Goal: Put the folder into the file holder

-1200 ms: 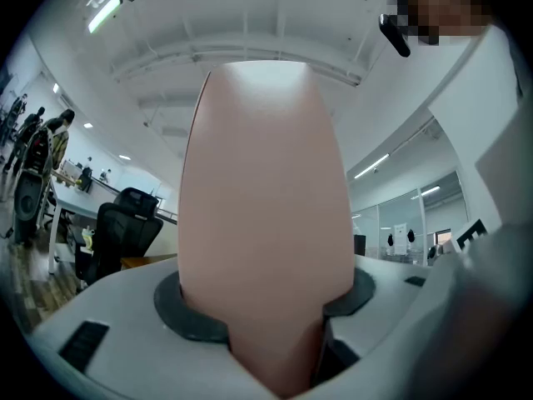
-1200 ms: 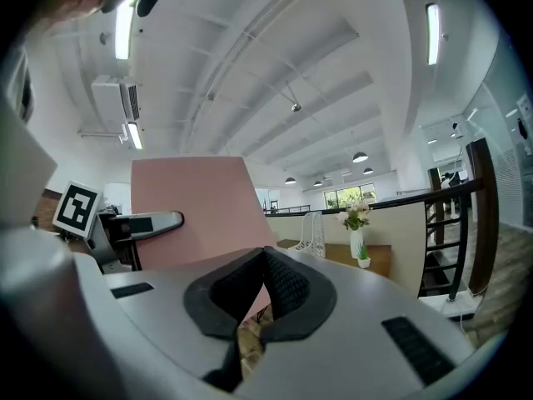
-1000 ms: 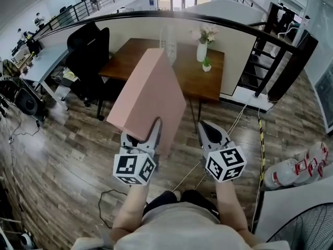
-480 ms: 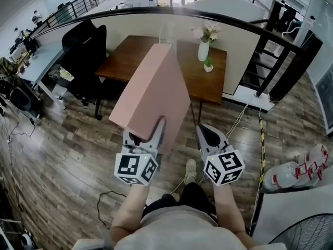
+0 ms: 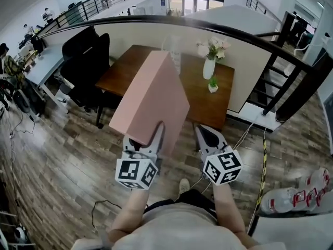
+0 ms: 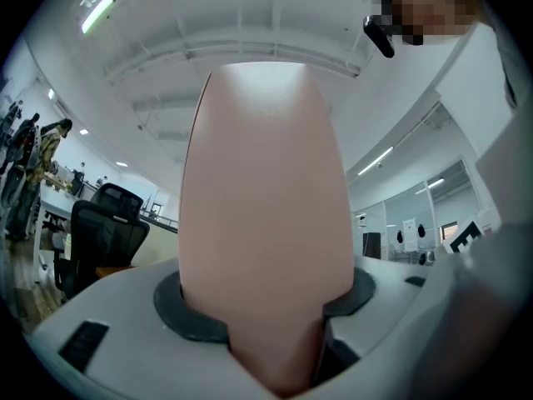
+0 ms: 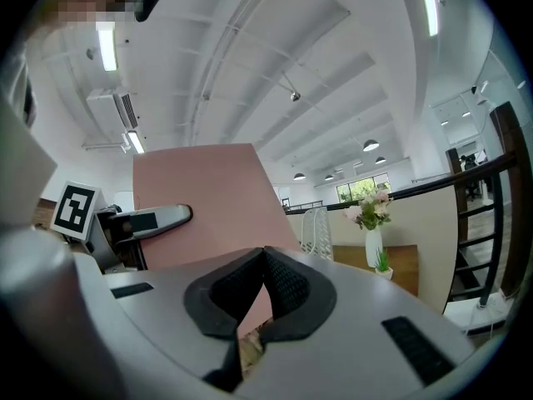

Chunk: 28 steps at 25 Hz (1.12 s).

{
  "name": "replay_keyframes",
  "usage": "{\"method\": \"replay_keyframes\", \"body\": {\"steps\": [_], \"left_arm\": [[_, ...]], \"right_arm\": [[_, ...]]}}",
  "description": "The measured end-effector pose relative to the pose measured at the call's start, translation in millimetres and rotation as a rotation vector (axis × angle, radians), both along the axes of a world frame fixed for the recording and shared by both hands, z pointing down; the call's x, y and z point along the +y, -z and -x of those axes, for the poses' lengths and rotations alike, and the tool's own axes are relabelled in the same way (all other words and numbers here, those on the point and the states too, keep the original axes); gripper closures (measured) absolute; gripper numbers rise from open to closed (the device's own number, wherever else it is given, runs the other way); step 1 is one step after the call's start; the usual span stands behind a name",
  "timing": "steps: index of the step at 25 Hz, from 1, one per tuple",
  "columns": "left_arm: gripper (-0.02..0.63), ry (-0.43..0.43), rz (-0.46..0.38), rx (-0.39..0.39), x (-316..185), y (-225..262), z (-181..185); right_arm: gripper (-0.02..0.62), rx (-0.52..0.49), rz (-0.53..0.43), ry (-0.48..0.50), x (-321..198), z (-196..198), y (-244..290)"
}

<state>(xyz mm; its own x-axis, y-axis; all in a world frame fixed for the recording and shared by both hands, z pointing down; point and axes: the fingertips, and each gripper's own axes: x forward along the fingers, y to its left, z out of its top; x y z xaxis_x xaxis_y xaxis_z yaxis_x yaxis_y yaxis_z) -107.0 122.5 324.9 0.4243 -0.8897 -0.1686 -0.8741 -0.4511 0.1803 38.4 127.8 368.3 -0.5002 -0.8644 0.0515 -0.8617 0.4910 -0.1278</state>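
A large pink folder (image 5: 151, 100) stands tilted up and away from me, its lower edge clamped in my left gripper (image 5: 144, 137), which is shut on it. In the left gripper view the folder (image 6: 262, 223) fills the middle between the jaws. My right gripper (image 5: 207, 134) hangs beside it, shut with nothing held; its pads (image 7: 279, 282) meet. From the right gripper view the folder (image 7: 200, 190) shows at the left. A white mesh file holder (image 5: 173, 48) stands at the back of the brown table (image 5: 125, 69), partly hidden by the folder; it also appears as file holder (image 7: 316, 232).
On the table stand a white vase with flowers (image 5: 209, 66) and a small potted plant (image 5: 213, 83). A black office chair (image 5: 83, 53) sits left of the table. A curved black railing (image 5: 250, 35) runs behind. Water bottles (image 5: 291, 197) lie on the wooden floor at the lower right.
The table and file holder have drawn a little nearer and shifted right in the head view. Both grippers keep the same pose, the folder still clamped in the left one.
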Motion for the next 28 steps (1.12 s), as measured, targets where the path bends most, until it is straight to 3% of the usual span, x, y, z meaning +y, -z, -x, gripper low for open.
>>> {"method": "replay_keyframes", "body": {"steps": [4, 10, 18, 28], "left_arm": [[0.308, 0.047, -0.014, 0.009, -36.2, 7.4, -15.1], [0.308, 0.102, -0.012, 0.083, -78.2, 11.9, -29.8], [0.308, 0.16, 0.016, 0.056, -99.6, 7.9, -38.0], [0.31, 0.155, -0.012, 0.059, -133.1, 11.8, -37.2]], "right_arm": [[0.586, 0.001, -0.02, 0.038, -41.3, -19.7, 7.5], [0.586, -0.01, -0.037, 0.092, -89.6, -45.0, 12.0], [0.586, -0.032, -0.019, 0.205, -121.2, -34.3, 7.9], [0.586, -0.067, -0.001, 0.163, -150.8, -53.2, -5.5]]}}
